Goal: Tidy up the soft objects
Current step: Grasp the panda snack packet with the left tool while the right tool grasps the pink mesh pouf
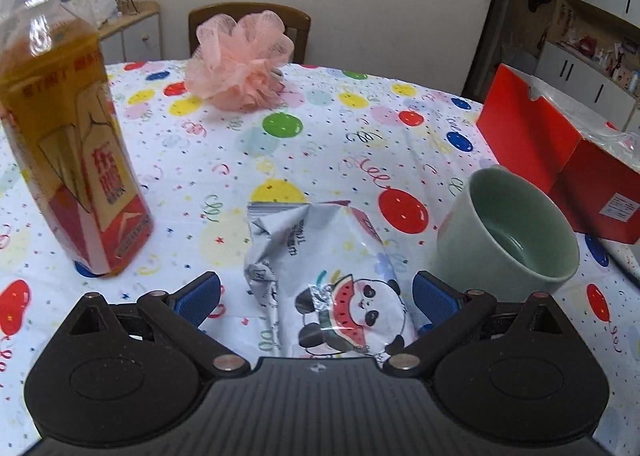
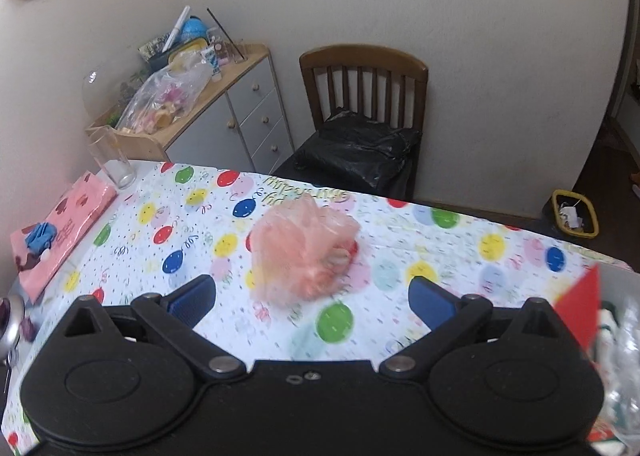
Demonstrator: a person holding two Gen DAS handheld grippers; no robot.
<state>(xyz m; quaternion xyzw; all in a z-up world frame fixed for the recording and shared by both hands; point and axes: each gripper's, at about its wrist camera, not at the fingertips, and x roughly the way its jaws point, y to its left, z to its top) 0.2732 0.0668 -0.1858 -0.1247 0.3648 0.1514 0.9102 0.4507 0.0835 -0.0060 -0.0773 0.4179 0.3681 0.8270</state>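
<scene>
A pink mesh bath pouf lies at the far side of the balloon-print table; it also shows in the right wrist view, blurred, just beyond my right gripper, which is open and empty above the table. A crinkled white tissue pack with a panda and watermelon print lies between the blue fingers of my left gripper, which is open around it. A red box with clear plastic inside stands at the right.
A tea bottle stands at the left and a green ceramic cup at the right of the left gripper. A pink package and a glass sit at the table's left. A wooden chair stands beyond the table.
</scene>
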